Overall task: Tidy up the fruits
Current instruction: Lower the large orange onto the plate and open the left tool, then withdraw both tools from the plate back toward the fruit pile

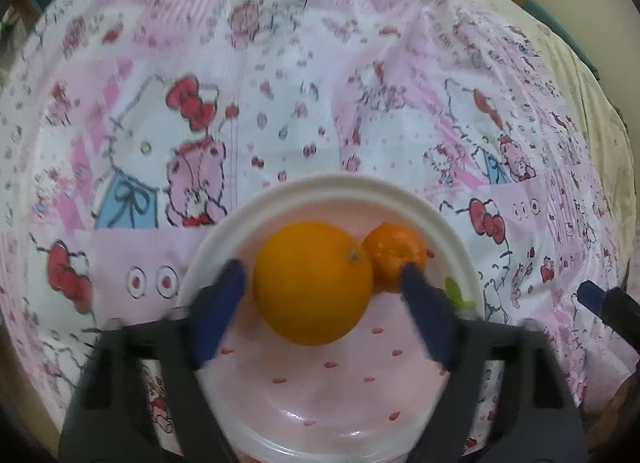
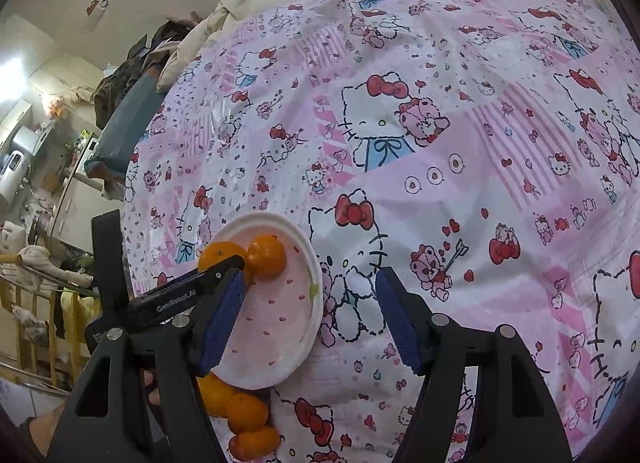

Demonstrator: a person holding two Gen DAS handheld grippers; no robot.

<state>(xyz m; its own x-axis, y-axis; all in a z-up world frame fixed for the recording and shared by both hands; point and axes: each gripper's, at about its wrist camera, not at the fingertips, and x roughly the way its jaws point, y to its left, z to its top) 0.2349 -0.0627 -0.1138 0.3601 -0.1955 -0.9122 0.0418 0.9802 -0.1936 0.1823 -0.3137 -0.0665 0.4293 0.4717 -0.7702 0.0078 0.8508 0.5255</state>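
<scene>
A pink plate with a white rim lies on a cartoon-cat print cloth. On it rest a large orange and a smaller mandarin, touching each other. My left gripper is open around the large orange, its blue pads a little clear of the skin on both sides. In the right wrist view the same plate, orange and mandarin sit at lower left. My right gripper stands open over the plate's right rim and the cloth, holding nothing. Several mandarins lie bunched just below the plate.
The pink patterned cloth covers a wide soft surface spreading up and right. A blue cushion and room clutter lie beyond its left edge. A fingertip of the right gripper shows at the right of the left wrist view.
</scene>
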